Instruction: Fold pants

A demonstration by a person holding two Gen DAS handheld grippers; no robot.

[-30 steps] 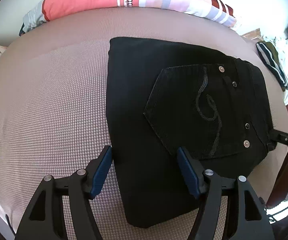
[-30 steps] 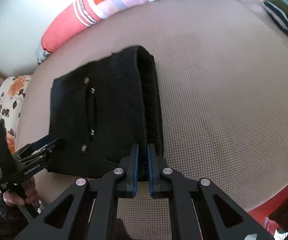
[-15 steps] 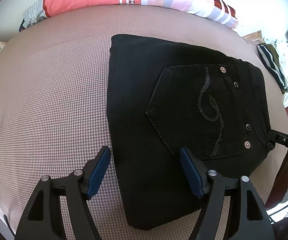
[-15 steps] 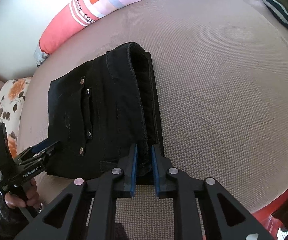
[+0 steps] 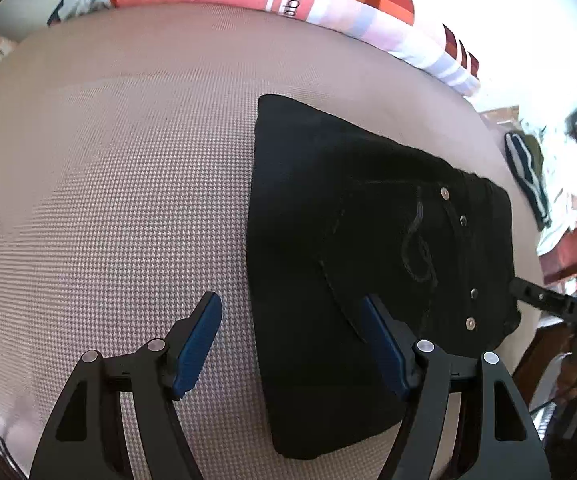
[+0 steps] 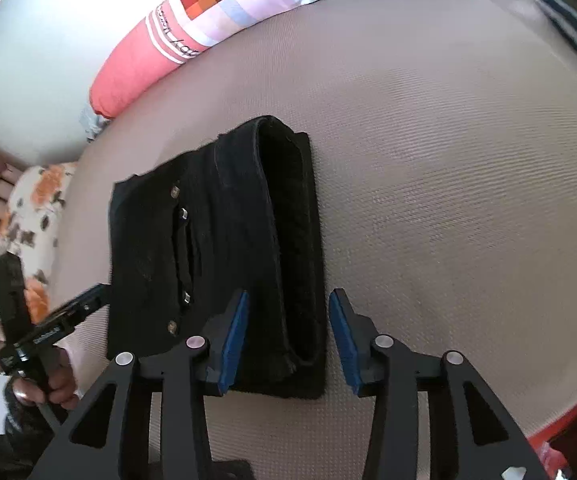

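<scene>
The black pants [image 5: 368,264] lie folded into a compact rectangle on the bed [image 5: 108,200], back pocket and rivets facing up, filling the 3 o'clock half of the left wrist view. The left gripper [image 5: 292,340] hangs above their near edge, jaws wide and holding nothing. The right gripper [image 6: 288,332] straddles the thick folded edge at 6 o'clock of its view; its jaws have just been opening, the cloth between the pads but no longer pinched. The folding looks essentially done: layers stacked, edges fairly even. What seems left is drawing both grippers clear, perhaps a final smoothing.
</scene>
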